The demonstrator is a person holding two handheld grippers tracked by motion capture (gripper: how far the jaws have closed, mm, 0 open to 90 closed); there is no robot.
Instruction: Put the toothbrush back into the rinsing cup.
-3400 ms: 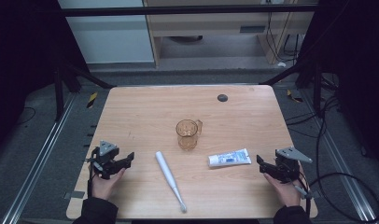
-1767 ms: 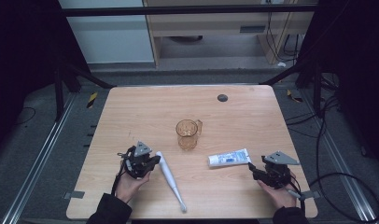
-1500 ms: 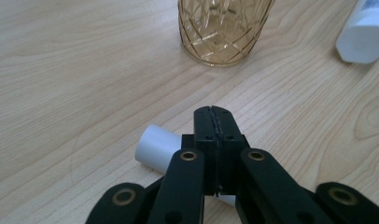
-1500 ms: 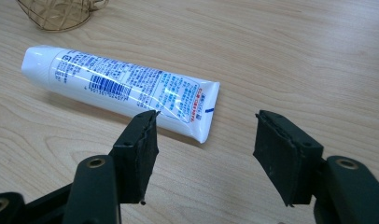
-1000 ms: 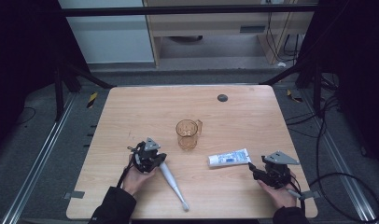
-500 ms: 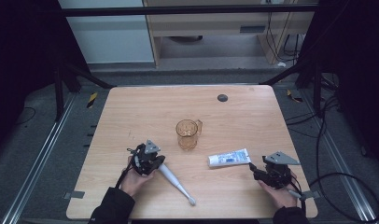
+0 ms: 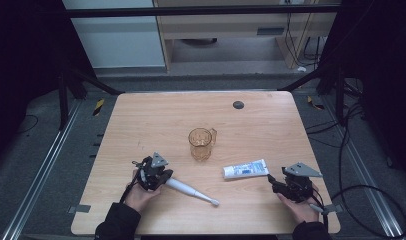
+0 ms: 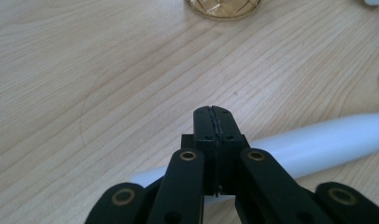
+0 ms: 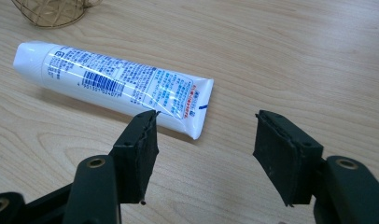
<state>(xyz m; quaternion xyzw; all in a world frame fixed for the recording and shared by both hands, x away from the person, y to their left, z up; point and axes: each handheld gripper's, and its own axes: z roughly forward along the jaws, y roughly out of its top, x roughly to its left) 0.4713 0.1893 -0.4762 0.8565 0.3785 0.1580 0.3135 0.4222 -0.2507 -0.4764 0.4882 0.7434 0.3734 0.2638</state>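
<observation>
1. Your left gripper point(image 7: 158, 176) sat at the toothbrush's point(image 7: 191, 189) handle end.
2. The cup point(image 7: 200, 143) stood behind it, mid-table point(image 7: 141, 120).
3. The tube point(image 7: 245, 169) lay right of the cup, just before your right gripper point(image 7: 280, 184).

Left gripper point(image 7: 160, 176) fingers pressed together; right gripper point(image 7: 277, 181) fingers spread.

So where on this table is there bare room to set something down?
The far half of the table is bare, apart from a small dark disc. The near centre is crowded: cup, toothpaste tube, electric toothbrush, with a hand-held gripper at each end. The left edge, beyond the left hand-held gripper, is free.
</observation>
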